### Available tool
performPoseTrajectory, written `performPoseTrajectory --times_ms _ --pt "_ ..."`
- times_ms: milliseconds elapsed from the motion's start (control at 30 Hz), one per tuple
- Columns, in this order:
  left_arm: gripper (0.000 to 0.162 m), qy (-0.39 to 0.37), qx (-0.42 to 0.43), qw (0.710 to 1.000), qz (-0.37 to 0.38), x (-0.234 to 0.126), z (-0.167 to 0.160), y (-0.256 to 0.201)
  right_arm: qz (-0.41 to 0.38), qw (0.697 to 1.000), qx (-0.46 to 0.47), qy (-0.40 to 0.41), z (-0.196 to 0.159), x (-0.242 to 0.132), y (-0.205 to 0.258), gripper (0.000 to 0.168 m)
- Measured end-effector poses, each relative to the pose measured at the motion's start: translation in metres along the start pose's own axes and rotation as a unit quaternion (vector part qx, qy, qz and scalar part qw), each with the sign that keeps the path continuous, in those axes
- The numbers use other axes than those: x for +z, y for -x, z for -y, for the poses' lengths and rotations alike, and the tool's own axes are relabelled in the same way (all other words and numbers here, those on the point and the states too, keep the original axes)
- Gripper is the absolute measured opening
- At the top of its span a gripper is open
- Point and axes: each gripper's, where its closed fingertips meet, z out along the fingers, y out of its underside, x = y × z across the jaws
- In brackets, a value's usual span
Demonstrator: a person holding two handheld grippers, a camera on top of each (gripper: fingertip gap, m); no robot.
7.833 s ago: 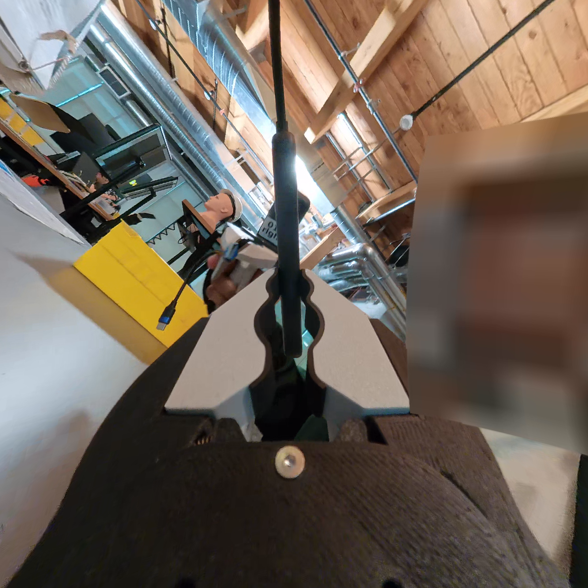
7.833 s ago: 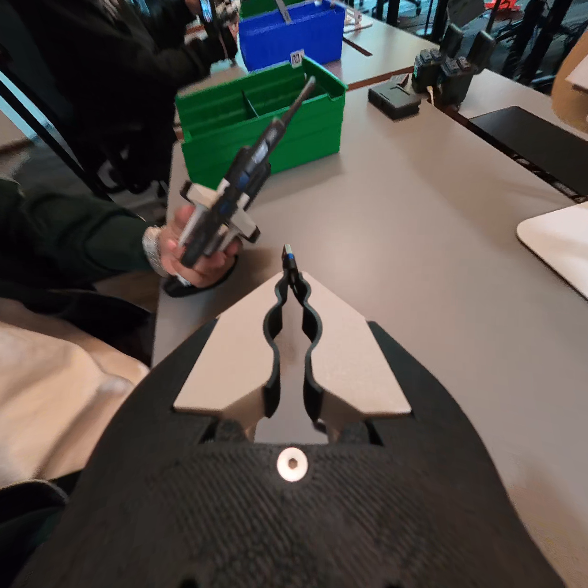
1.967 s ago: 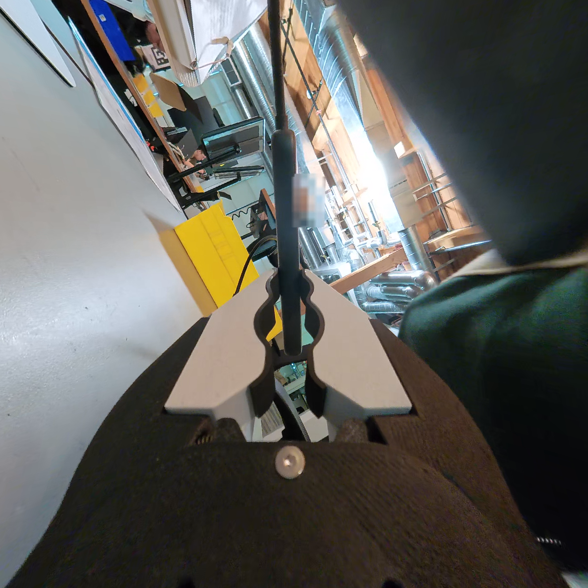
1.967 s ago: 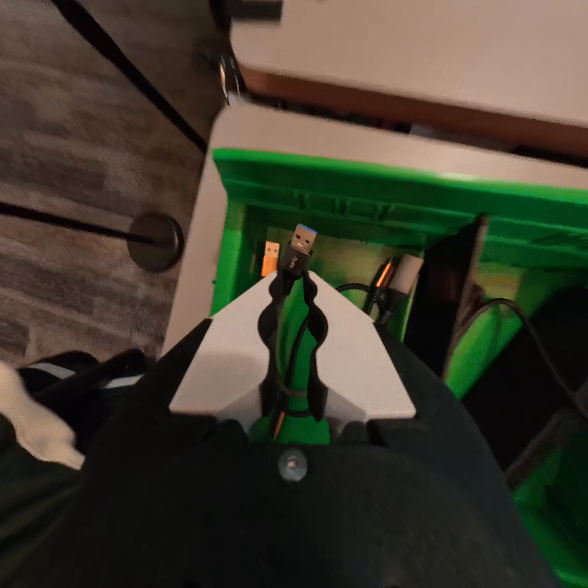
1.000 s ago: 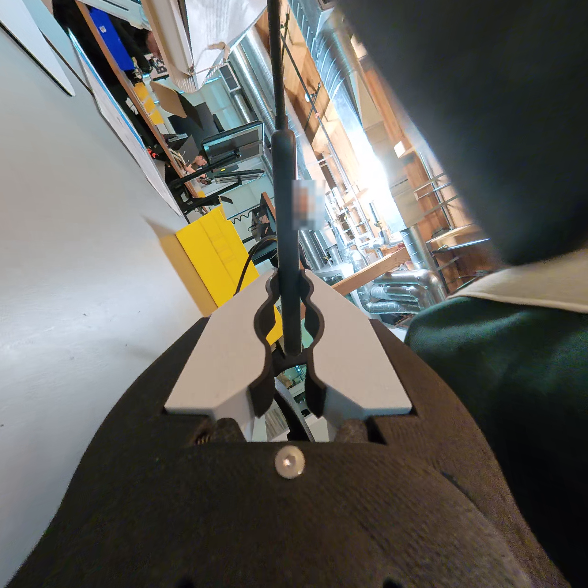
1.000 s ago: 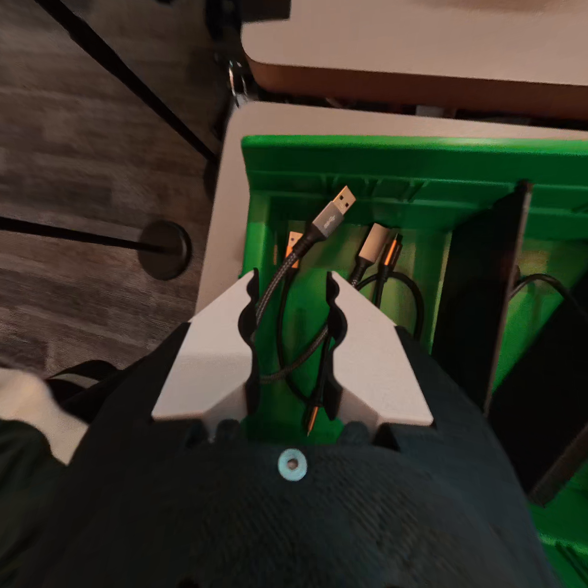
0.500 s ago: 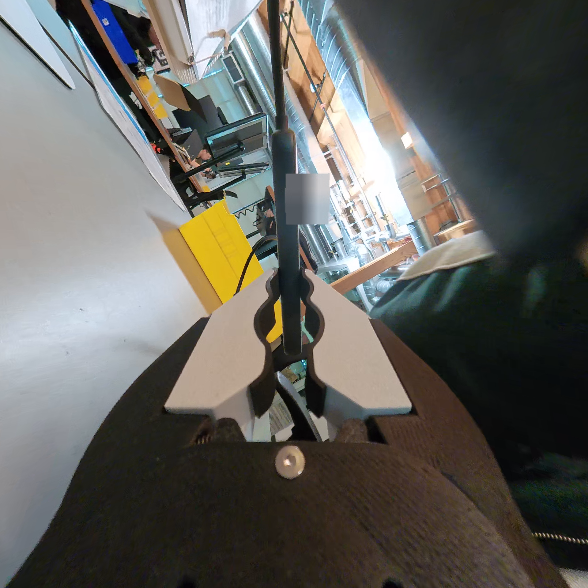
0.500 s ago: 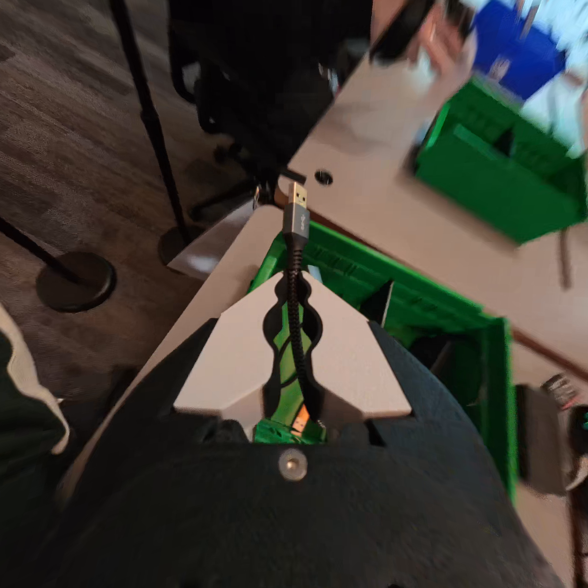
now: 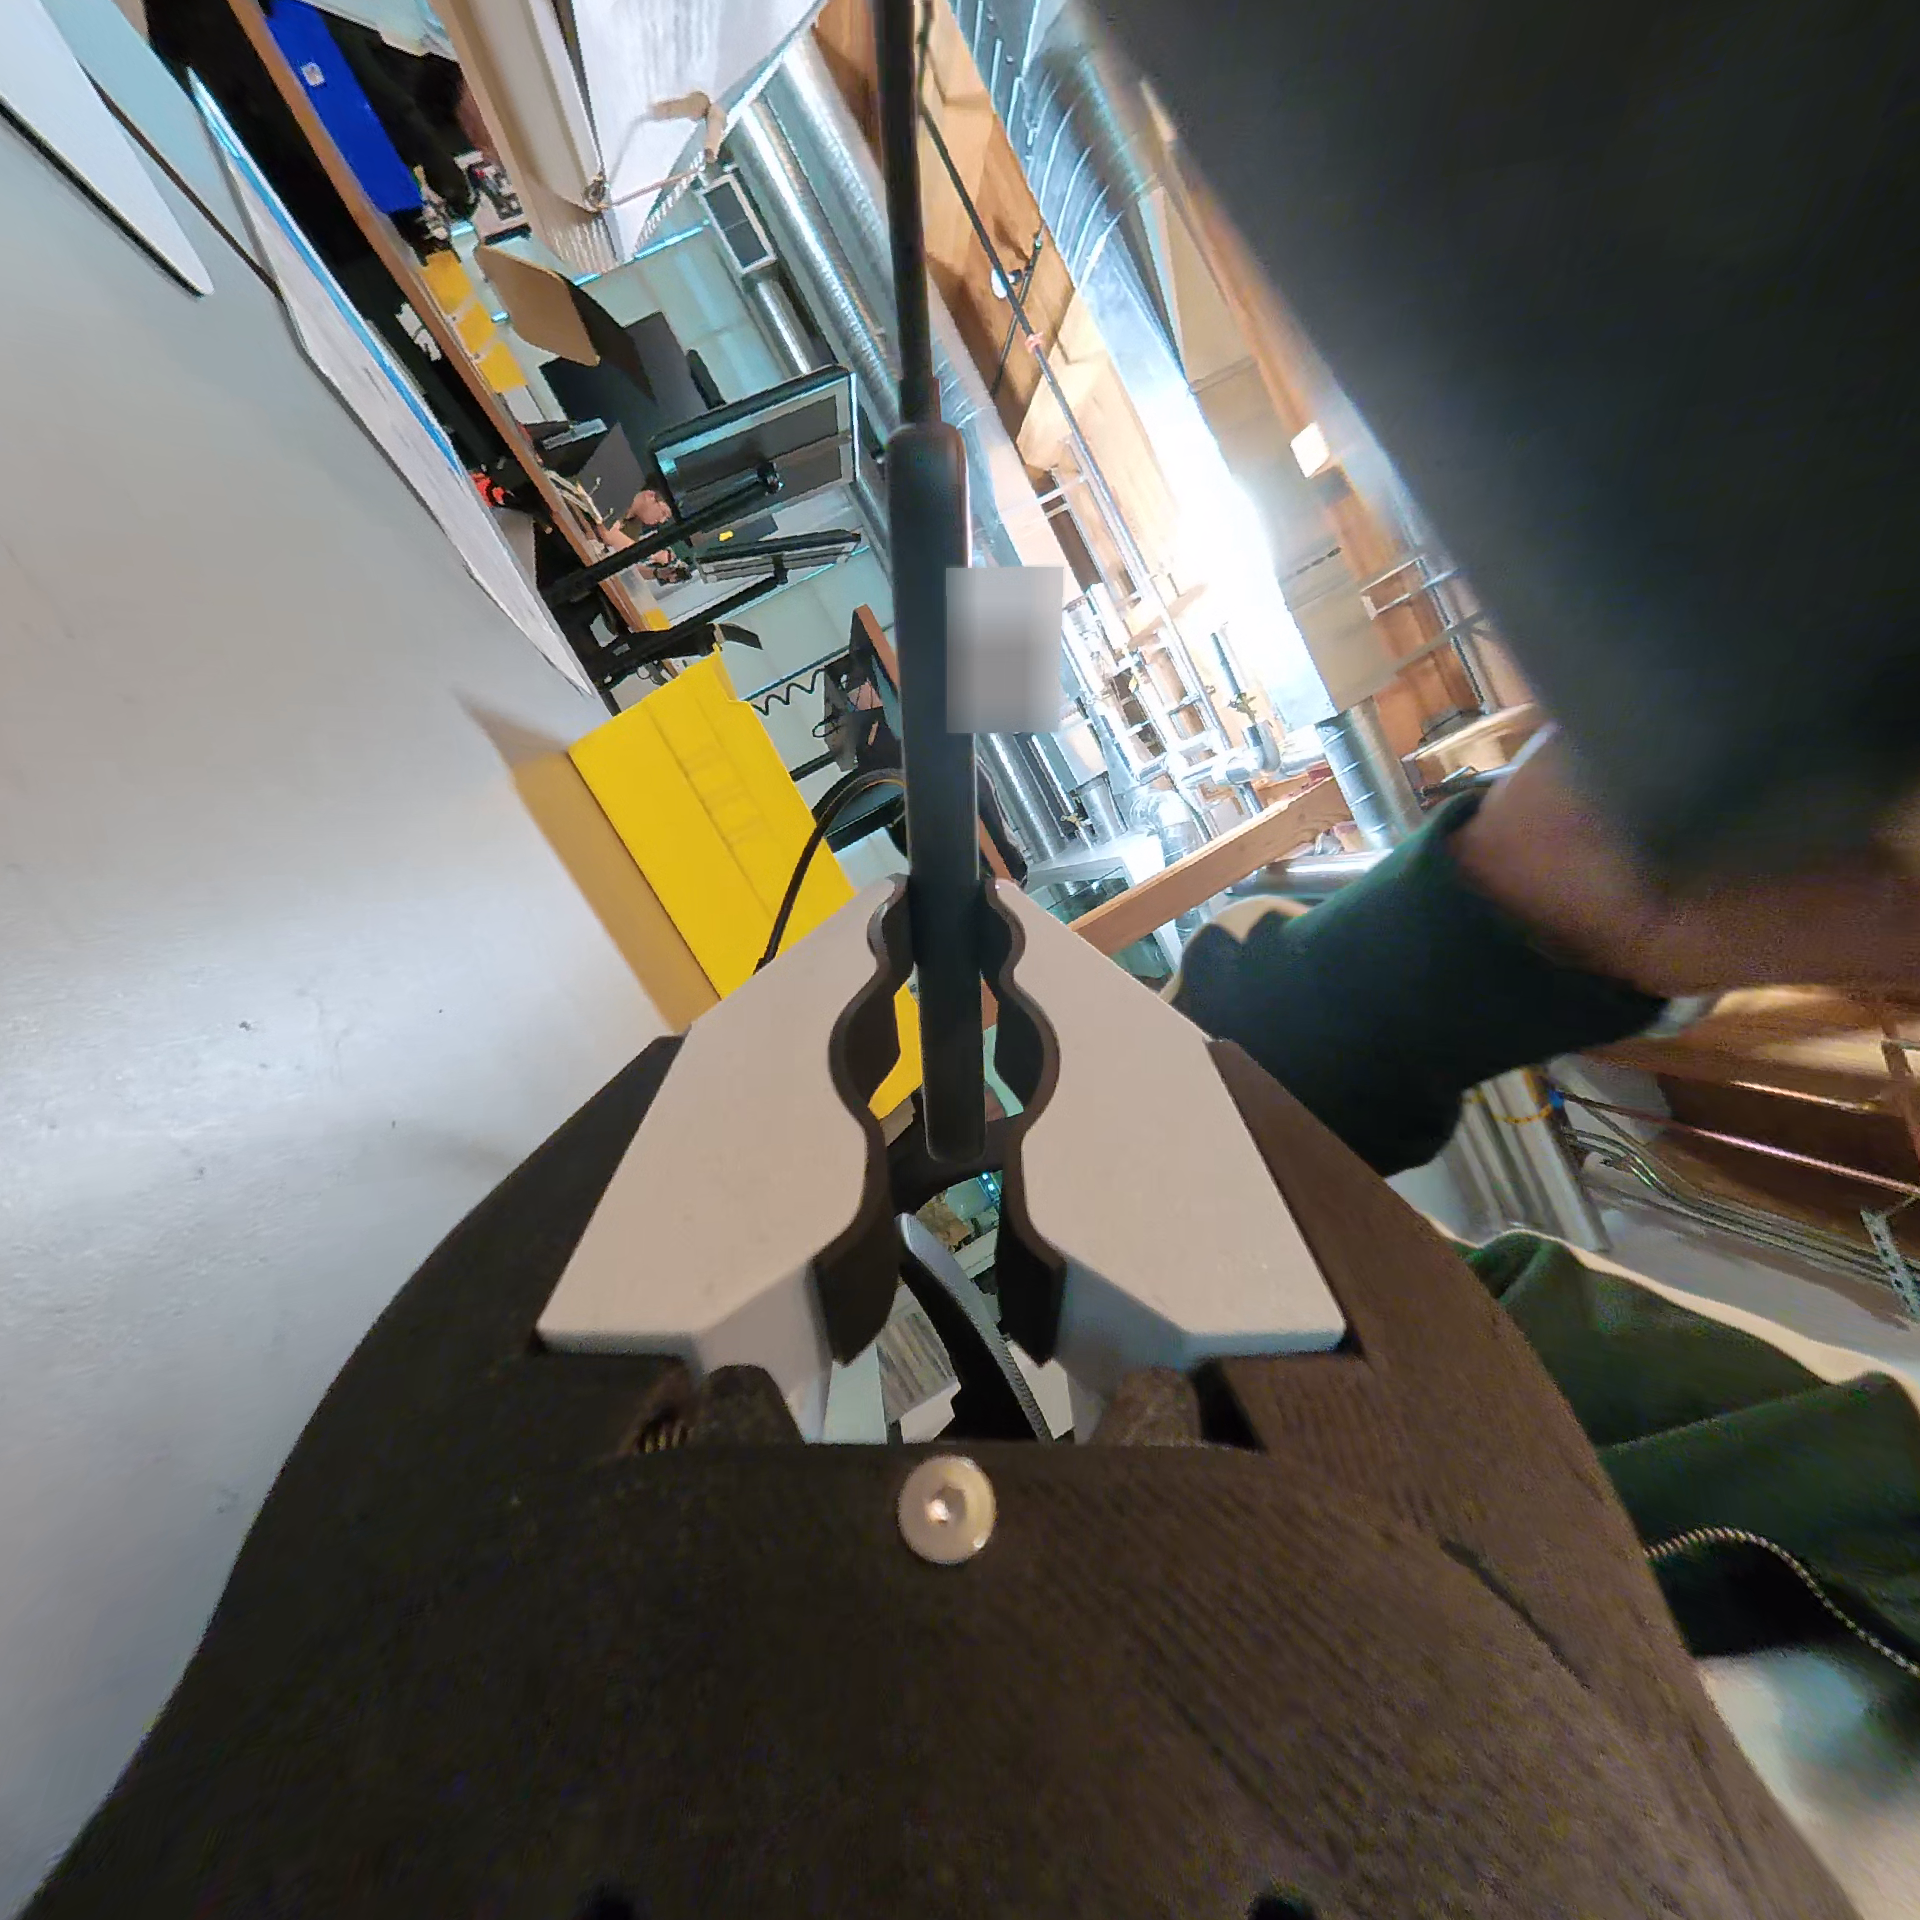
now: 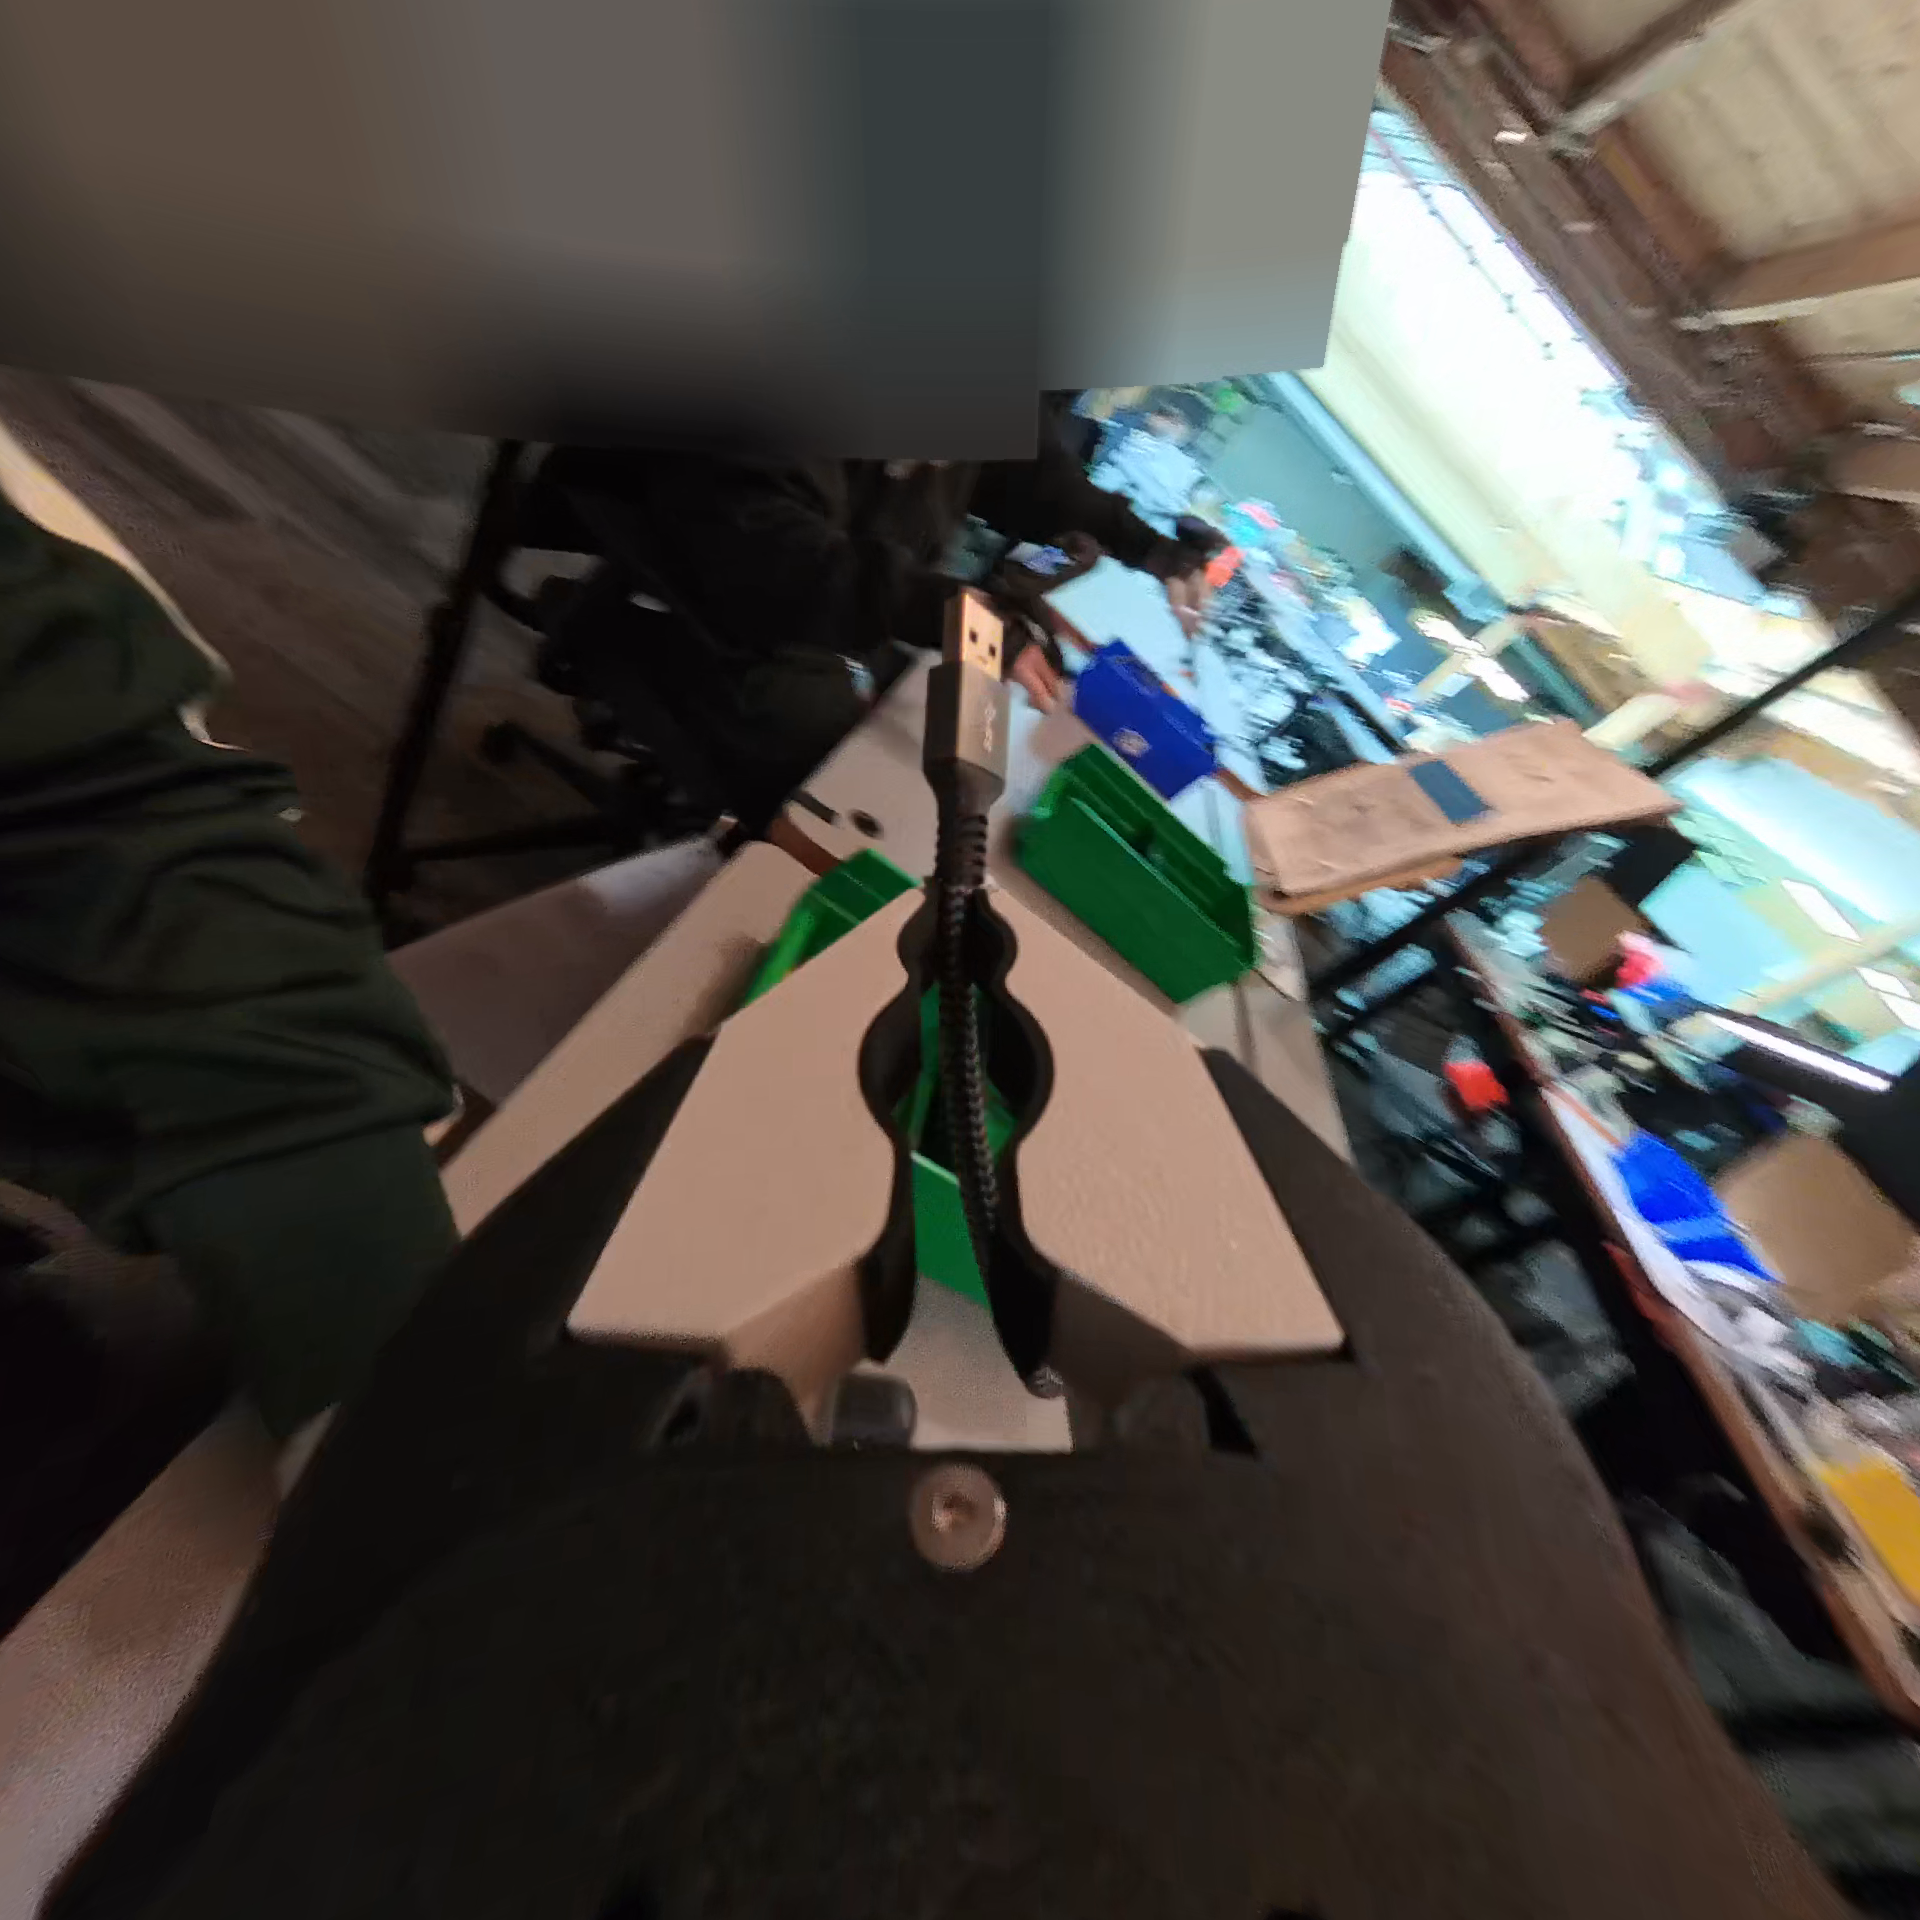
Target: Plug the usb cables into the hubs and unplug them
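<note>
My left gripper [image 9: 943, 904] is shut on a slim black hub [image 9: 935, 727], seen edge-on and pointing straight ahead, with its thin black cable [image 9: 902, 208] running off the top of the view. My right gripper [image 10: 956, 904] is shut on a black braided usb cable [image 10: 961, 1039]. The cable's grey plug [image 10: 971, 707] with its metal tip stands up beyond the fingertips, in the air above the table. Neither view shows the other gripper.
A green bin [image 10: 821, 925] sits on the pale table [image 10: 582, 935] just under my right gripper, and a second green bin [image 10: 1132, 883] stands farther back. In the left wrist view a yellow bin [image 9: 707, 810] stands on the white table [image 9: 260, 935], and a dark green sleeve [image 9: 1382, 997] reaches in from the right.
My right gripper has shut on the braided cable, lifted it out of the green bin and swung upward. My left gripper still holds the hub. A sleeved arm has moved into the left wrist view.
</note>
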Motion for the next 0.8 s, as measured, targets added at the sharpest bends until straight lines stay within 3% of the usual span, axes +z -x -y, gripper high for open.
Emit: performPoseTrajectory --times_ms 100,233,400,567,800 --pt "0.009 -0.011 0.011 1.0 -0.025 -0.001 0.003 -0.008 -0.098 0.995 -0.004 0.032 -0.007 -0.056 -0.017 0.004" --pt "0.009 -0.029 0.037 0.992 -0.12 -0.006 0.01 -0.045 -0.205 0.977 0.022 0.06 -0.021 -0.138 -0.027 0.004" --pt "0.009 0.005 0.102 0.975 -0.199 -0.012 -0.001 -0.082 -0.285 0.948 0.037 0.133 -0.049 -0.218 -0.018 0.004" --pt "0.01 0.057 0.117 0.957 -0.261 -0.014 -0.024 -0.105 -0.219 0.94 0.123 0.232 -0.093 -0.24 0.003 0.004" --pt "0.01 0.088 0.117 0.951 -0.27 -0.013 -0.035 -0.107 -0.063 0.913 0.3 0.267 -0.128 -0.226 0.052 0.005"
